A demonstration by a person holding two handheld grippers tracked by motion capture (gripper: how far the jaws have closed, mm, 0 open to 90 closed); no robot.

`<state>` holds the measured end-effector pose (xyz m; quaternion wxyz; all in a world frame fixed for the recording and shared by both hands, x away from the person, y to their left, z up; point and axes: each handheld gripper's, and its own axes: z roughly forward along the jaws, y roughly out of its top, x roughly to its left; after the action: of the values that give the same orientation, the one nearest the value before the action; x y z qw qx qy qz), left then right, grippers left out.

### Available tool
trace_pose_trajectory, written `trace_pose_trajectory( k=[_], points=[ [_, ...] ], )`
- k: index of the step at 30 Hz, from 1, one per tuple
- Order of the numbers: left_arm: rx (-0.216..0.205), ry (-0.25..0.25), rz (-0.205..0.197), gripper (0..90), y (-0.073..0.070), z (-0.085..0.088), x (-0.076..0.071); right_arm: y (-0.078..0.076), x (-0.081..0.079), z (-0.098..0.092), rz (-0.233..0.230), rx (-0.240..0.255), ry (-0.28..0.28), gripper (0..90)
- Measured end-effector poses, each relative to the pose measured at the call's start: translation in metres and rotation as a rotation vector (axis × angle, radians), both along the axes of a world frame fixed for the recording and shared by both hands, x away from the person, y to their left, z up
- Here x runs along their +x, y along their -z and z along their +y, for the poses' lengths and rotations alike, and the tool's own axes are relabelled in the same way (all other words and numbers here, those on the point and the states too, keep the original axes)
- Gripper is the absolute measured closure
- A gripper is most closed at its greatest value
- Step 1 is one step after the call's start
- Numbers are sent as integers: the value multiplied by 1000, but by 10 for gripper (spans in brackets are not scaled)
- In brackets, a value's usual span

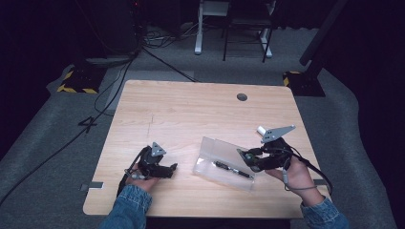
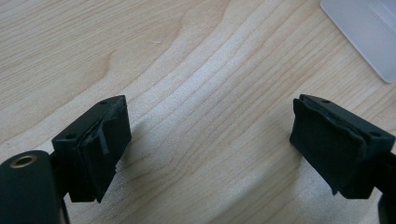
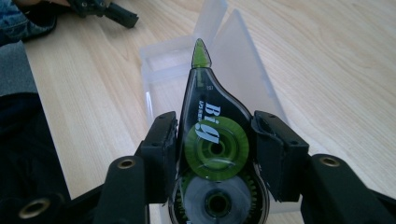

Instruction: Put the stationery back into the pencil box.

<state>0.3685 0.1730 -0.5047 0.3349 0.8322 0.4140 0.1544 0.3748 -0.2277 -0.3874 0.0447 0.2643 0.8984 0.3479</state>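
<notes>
Clear plastic case (image 1: 224, 164) lay open mid-table from above, pen (image 1: 233, 170) already inside, right gripper (image 1: 249, 159) at its edge. Left gripper (image 2: 208, 149) rested wide, empty. Right gripper view: jaws clamped the correction tape (image 3: 212, 135), poised over the case, not yet packed.

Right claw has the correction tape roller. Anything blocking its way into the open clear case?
Nothing visible does. The right claw grips the correction tape roller with its green tip aimed at the clear case, lid raised. A pen already lies inside; the left claw sits well aside.
</notes>
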Motion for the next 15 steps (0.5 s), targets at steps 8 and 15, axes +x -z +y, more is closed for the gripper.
trace_pose_trajectory(
  k=[8,15],
  points=[
    [0,0,0,123,0,0,0,10,-6,18,34,-69,-77,514],
    [0,0,0,122,0,0,0,19,-8,28,68,-102,-112,514]
  ],
)
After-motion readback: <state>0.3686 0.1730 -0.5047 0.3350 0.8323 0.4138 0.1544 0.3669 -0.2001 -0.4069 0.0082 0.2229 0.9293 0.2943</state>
